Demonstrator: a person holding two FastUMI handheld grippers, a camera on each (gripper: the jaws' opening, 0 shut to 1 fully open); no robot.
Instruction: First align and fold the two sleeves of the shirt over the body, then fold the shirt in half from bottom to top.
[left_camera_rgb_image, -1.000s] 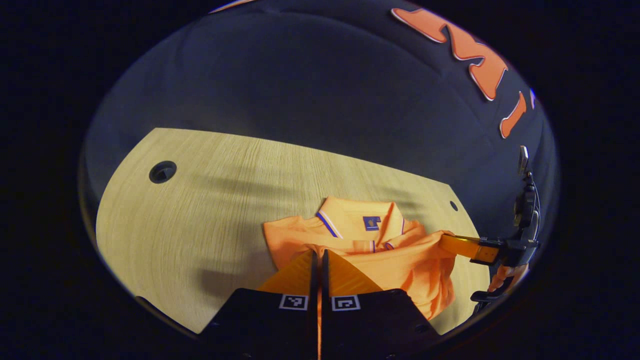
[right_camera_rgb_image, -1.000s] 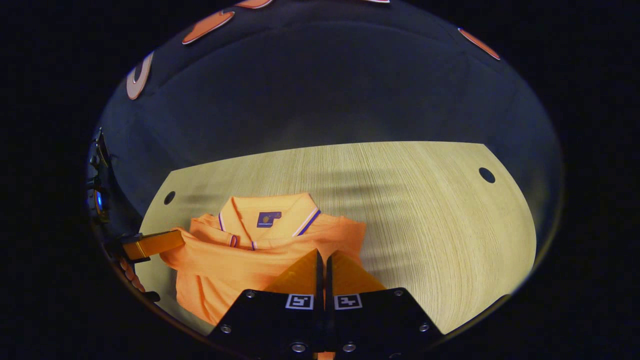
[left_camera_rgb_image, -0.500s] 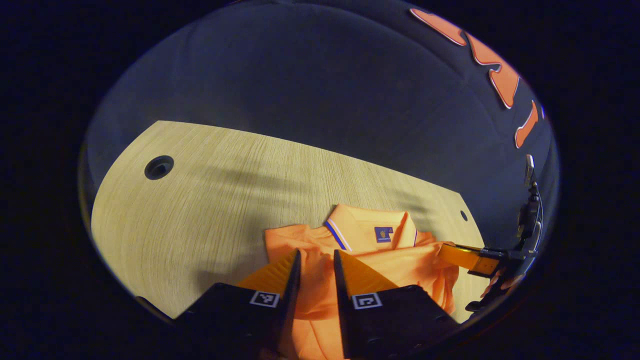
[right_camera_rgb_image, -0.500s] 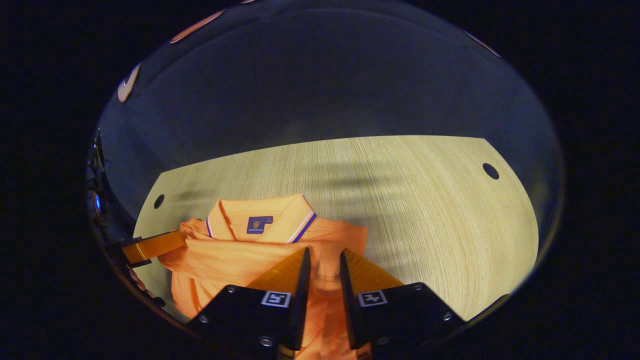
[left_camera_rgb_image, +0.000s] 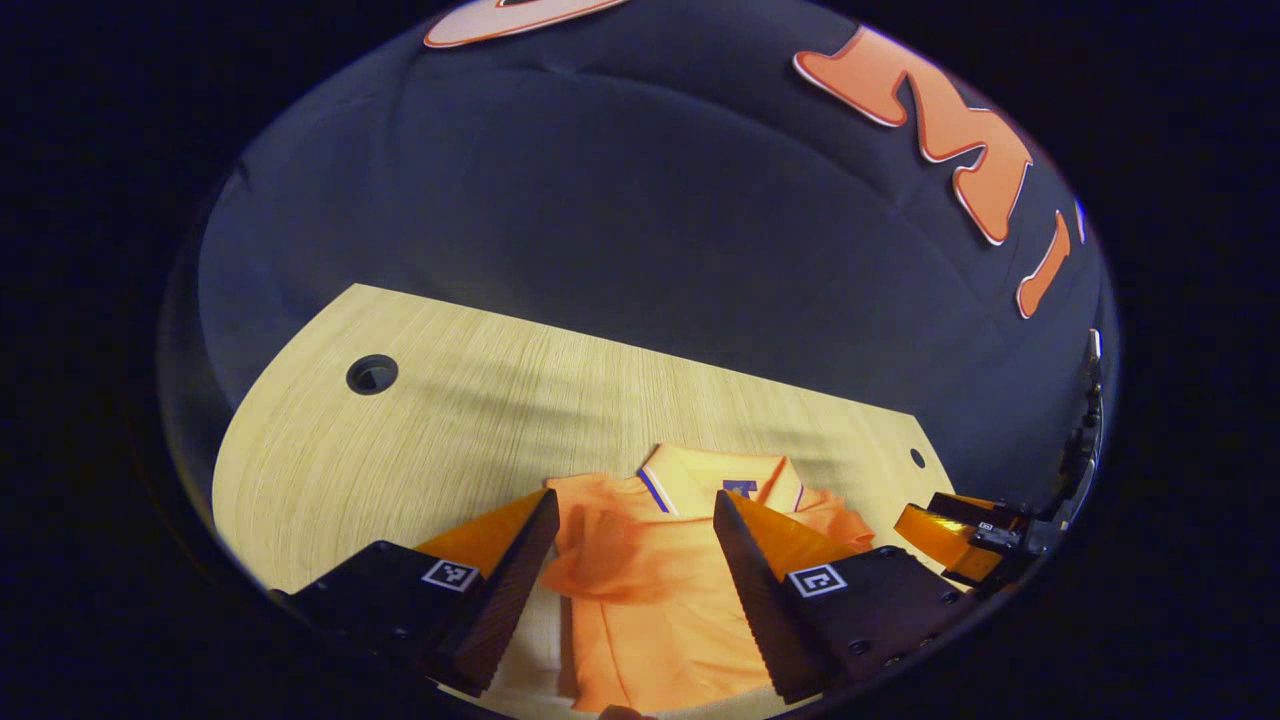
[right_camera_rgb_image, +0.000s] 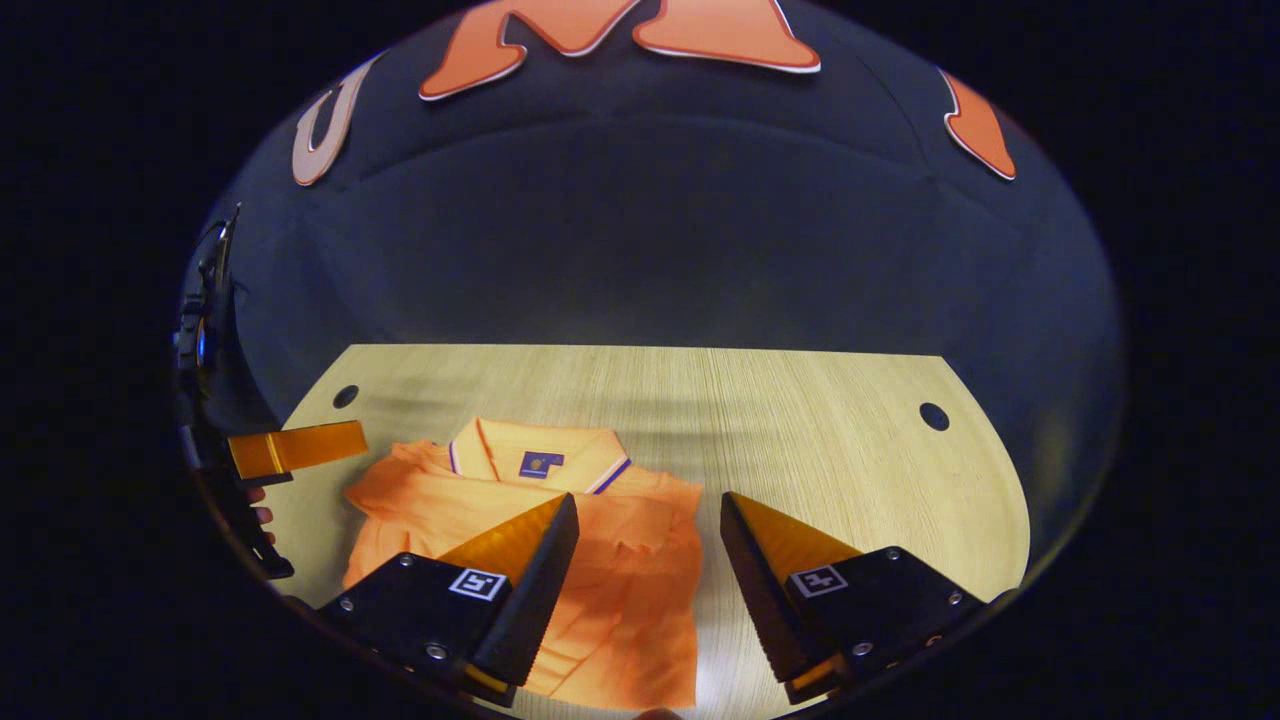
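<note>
An orange polo shirt (left_camera_rgb_image: 650, 600) lies on the wooden table (left_camera_rgb_image: 450, 420), collar (left_camera_rgb_image: 700, 472) at the far end, its sleeves folded in over the body. My left gripper (left_camera_rgb_image: 632, 505) hangs open just above the shirt's left half, holding nothing. In the right gripper view the same shirt (right_camera_rgb_image: 620, 590) lies low and left of centre. My right gripper (right_camera_rgb_image: 648, 503) is open over the shirt's right edge, also holding nothing. The left gripper (right_camera_rgb_image: 295, 448) shows at the far left beside the shirt. The right gripper (left_camera_rgb_image: 945, 522) shows at the far right.
The table has a large round hole (left_camera_rgb_image: 372, 373) at its far left and a small hole (left_camera_rgb_image: 917, 458) at its far right. A person's fingers (right_camera_rgb_image: 260, 515) show by the left gripper's handle. The booth's black cloth wall stands behind the table.
Both grippers were shut on shirt cloth a second ago; they have opened wide, let it go and drawn back. The cloth has dropped flat onto the shirt.
</note>
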